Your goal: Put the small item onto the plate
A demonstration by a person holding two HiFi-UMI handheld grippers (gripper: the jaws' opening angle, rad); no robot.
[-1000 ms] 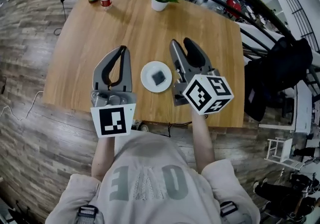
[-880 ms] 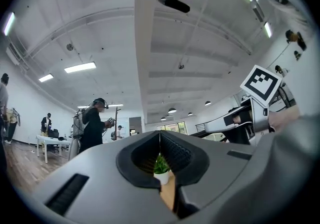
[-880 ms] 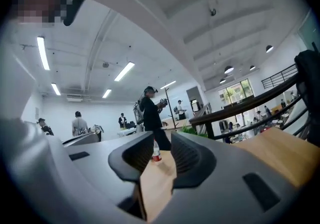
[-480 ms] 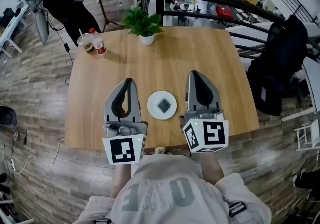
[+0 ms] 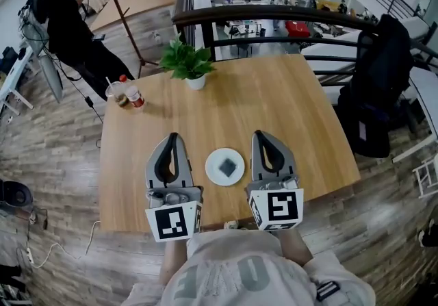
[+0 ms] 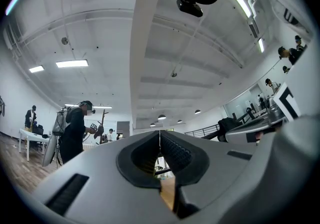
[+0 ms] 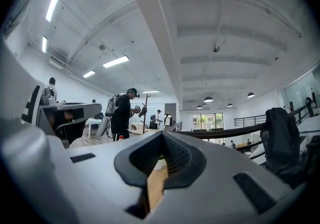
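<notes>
A: Nearest us, 2 tools held level: left gripper (image 5: 172,139) and right gripper (image 5: 261,136), both jaw pairs clenched on nothing.

B: Parked either side because the job looks finished?

A: I'd say so. The small dark item (image 5: 227,167) sits mid-plate (image 5: 212,166), between the 2 grippers, apart from both tips.

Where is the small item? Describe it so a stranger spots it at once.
On the wooden table, near its front edge, sits a round white plate. The small item lies in its middle: a flat dark square, unlike the far-off bottle, cup and plant.
</notes>
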